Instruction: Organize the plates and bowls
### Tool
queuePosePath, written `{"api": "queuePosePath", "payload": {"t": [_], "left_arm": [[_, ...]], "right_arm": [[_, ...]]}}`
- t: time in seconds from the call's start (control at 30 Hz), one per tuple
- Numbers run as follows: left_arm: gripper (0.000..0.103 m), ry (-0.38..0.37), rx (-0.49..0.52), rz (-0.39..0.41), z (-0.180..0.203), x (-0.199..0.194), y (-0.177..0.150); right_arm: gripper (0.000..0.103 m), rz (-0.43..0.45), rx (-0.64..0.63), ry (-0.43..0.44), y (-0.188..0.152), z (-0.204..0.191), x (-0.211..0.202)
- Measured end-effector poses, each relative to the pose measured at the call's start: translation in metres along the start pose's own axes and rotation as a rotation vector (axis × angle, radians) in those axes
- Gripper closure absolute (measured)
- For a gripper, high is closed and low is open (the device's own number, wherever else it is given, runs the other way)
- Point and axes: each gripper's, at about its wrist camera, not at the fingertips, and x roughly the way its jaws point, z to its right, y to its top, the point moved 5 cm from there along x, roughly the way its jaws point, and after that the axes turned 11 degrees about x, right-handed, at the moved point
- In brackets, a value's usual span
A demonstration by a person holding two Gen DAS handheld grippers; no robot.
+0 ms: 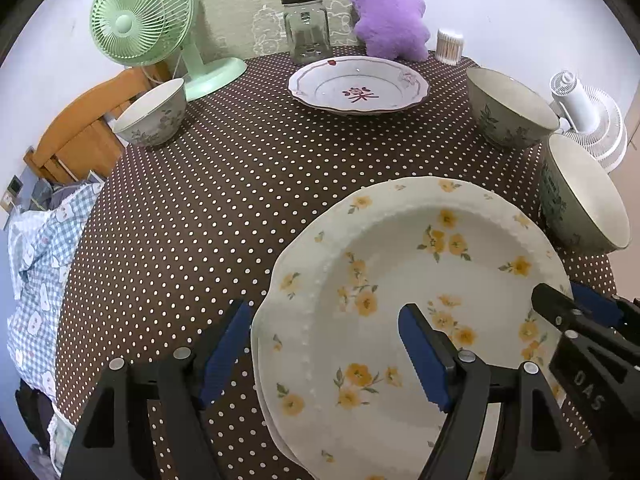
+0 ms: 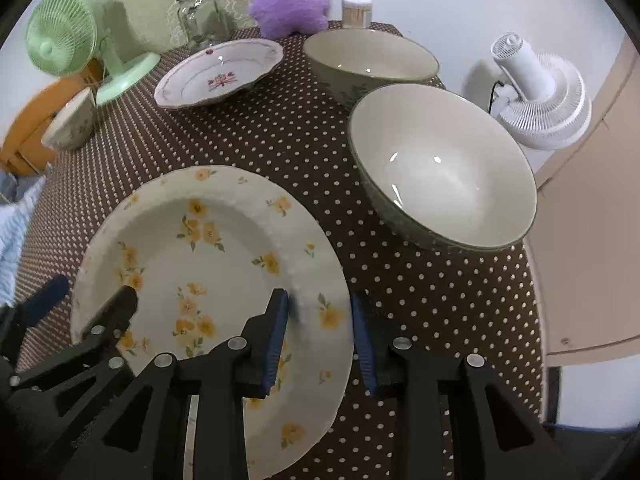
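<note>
A white plate with yellow flowers [image 1: 400, 280] [image 2: 224, 248] lies near me on the dotted tablecloth, seemingly on top of a second plate. My left gripper [image 1: 320, 344] is open, its jaws straddling the plate's left rim. My right gripper [image 2: 320, 332] is open, its jaws straddling the right rim; it also shows in the left wrist view [image 1: 576, 312]. A plate with a red motif [image 1: 358, 84] [image 2: 220, 70] sits at the back. Two green bowls [image 2: 444, 164] [image 2: 370, 58] stand on the right, and a small floral bowl [image 1: 154, 114] on the left.
A green desk fan [image 1: 140, 20], a glass jar [image 1: 306, 28], a purple plush toy [image 1: 390, 14] and a cotton swab pot [image 1: 450, 46] line the back edge. A white fan [image 2: 536, 96] stands beyond the right edge. A wooden chair [image 1: 80, 128] and checked bedding [image 1: 36, 272] are on the left.
</note>
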Motion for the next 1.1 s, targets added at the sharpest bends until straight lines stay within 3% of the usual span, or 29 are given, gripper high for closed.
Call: {"api": "queuePosePath", "payload": {"t": [0.3,0.37,0.43,0.53,0.77,0.97,1.1], "left_arm": [[0.021,-0.059,0.001,0.006,-0.005,-0.003,0.001],[0.014,-0.077,0.005,0.015,-0.007,-0.007,0.003],[0.013,-0.082,0.005,0.031,-0.012,-0.013,0.005],[0.011,-0.098,-0.004,0.039,-0.023,-0.019,0.007],[0.011,-0.151,0.037,0.091,-0.055,-0.034,0.019],[0.011,-0.175,0.087,0.192,-0.079,-0.059,0.038],[0.011,-0.174,0.074,0.205,-0.097,-0.07,0.048]], "right_arm": [[0.065,-0.024,0.036,-0.01,0.003,-0.001,0.0],[0.058,-0.016,0.044,-0.001,0.005,-0.002,-0.005],[0.04,0.011,0.041,0.015,0.008,-0.006,-0.014],[0.035,0.054,0.035,0.0,0.012,-0.014,-0.028],[0.034,0.122,0.098,0.013,0.02,-0.042,-0.059],[0.034,0.187,0.207,0.04,0.026,-0.066,-0.081],[0.034,0.255,0.188,0.026,0.04,-0.085,-0.102]]}}
